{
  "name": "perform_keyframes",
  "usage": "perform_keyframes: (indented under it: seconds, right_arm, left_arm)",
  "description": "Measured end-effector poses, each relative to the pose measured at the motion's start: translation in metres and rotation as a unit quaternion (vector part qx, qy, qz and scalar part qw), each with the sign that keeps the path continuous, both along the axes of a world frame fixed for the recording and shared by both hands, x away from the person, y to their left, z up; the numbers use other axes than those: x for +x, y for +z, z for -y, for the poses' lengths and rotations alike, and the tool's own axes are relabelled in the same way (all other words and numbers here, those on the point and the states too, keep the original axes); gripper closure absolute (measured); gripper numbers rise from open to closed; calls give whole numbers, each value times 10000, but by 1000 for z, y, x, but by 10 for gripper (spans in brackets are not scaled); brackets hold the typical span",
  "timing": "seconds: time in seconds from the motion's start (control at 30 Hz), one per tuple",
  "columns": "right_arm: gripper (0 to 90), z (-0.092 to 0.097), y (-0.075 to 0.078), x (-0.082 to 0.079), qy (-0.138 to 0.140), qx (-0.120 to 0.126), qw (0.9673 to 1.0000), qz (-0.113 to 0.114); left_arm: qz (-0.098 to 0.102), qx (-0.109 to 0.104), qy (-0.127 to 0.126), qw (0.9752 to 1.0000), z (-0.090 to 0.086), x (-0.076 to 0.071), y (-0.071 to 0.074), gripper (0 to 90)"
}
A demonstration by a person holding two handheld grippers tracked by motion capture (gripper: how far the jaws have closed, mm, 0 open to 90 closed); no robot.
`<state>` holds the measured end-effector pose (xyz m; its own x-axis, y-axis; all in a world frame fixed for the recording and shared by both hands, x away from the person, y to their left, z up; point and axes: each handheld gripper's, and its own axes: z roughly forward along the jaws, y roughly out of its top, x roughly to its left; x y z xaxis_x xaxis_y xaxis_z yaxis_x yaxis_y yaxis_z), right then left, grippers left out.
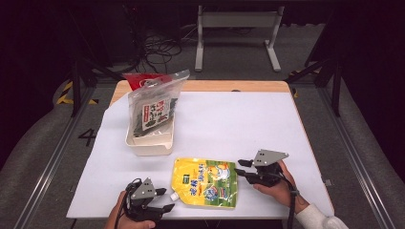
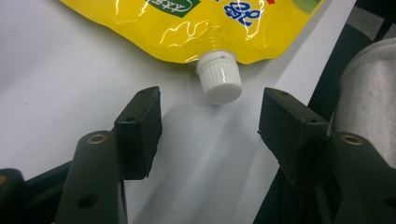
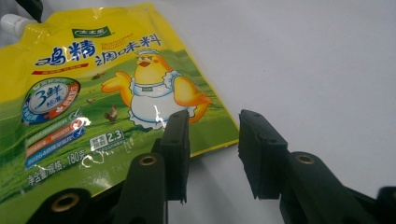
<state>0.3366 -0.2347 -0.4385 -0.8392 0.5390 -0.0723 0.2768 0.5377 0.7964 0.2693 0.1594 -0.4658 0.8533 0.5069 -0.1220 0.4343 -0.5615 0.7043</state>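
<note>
A yellow stand-up pouch (image 1: 205, 182) printed with a cartoon chicken lies flat near the table's front edge, its white screw cap (image 1: 175, 195) pointing left. My left gripper (image 1: 167, 199) sits low at the front, just left of that cap. In the left gripper view the cap (image 2: 219, 77) lies just ahead of the open jaws of my left gripper (image 2: 212, 116), with no pad touching it. My right gripper (image 1: 240, 167) rests at the pouch's right edge. In the right gripper view my right gripper (image 3: 214, 126) stands open over the corner of the pouch (image 3: 93, 107).
A cream tub (image 1: 148, 145) at the back left holds an upright clear bag of dark seaweed (image 1: 153, 107), with a red packet (image 1: 143, 80) behind it. The table's front edge lies close under both hands. A white sleeve (image 2: 369, 84) shows beside the left gripper's jaws.
</note>
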Motion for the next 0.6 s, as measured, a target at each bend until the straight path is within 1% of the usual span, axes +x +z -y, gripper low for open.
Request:
perform_keyframes:
  seconds: [0.1,0.17,0.2,0.27,0.3,0.33,0.37,0.5,0.57,0.6]
  right_arm:
    - [628,0,0,4,-63,67,10000,-8]
    - [640,-2,0,7,-87,80,9999,-17]
    - [648,-3,0,8,-77,66,9999,-22]
    - [657,-5,-1,9,-63,51,10000,-32]
    - [679,-7,-2,10,-44,17,10000,-44]
    - [735,-10,-3,11,37,17,10000,-70]
    - [735,-10,-3,11,37,17,10000,-70]
    - [821,-20,-6,6,382,-44,9991,-151]
    - [857,-24,-8,2,516,-92,9985,-135]
    - [859,-24,-7,1,576,-68,9981,-194]
  left_arm:
    - [89,70,22,9999,3,2,0,423]
    - [162,138,24,9998,5,4,0,457]
    - [162,138,24,9998,5,4,0,478]
    - [270,260,-34,9993,9,6,1,483]
    - [367,351,-59,9987,10,6,1,497]
    - [436,424,-98,9981,12,7,1,515]
    - [436,424,-98,9981,12,7,1,516]
    - [471,428,-62,9980,12,11,2,548]
    - [517,438,-29,9977,12,14,3,602]
    - [517,428,3,9977,12,16,2,630]
